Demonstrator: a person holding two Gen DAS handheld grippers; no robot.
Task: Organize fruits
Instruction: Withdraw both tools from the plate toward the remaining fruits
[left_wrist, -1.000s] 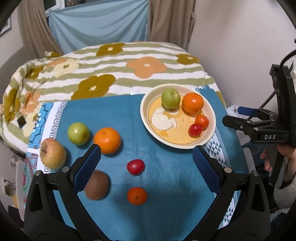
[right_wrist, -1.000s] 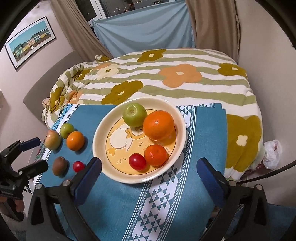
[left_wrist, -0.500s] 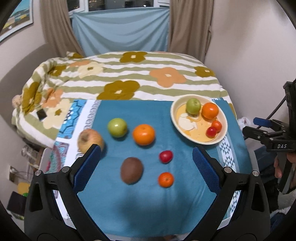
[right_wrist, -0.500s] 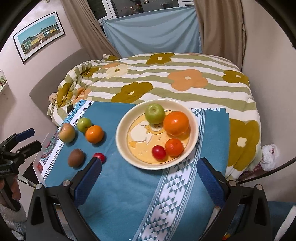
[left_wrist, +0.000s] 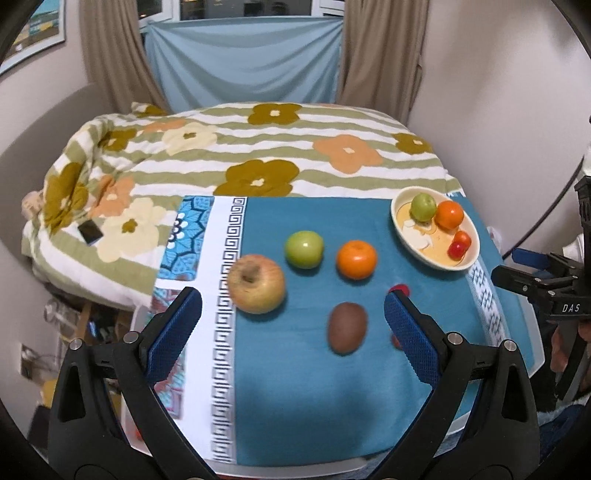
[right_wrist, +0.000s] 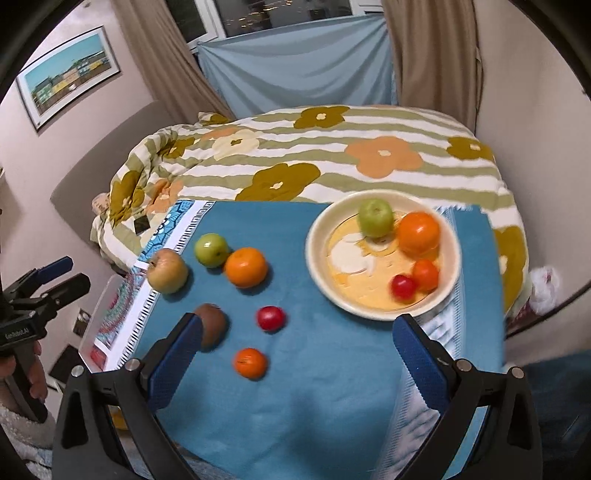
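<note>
Loosely scattered on the blue cloth (right_wrist: 295, 398) lie six fruits, the big apple (left_wrist: 256, 283) leftmost; four more sit in the plate (right_wrist: 317, 266). Both the left gripper (left_wrist: 293, 325) and right gripper (right_wrist: 295, 354) hover, jaws wide open, empty

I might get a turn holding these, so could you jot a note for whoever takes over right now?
Left hand-held gripper: open, empty. Right hand-held gripper: open, empty.
Done: plate holds a green apple, two oranges, one red fruit.
Left on the blue cloth: yellow apple, green apple, big orange, kiwi, red fruit, small orange.
</note>
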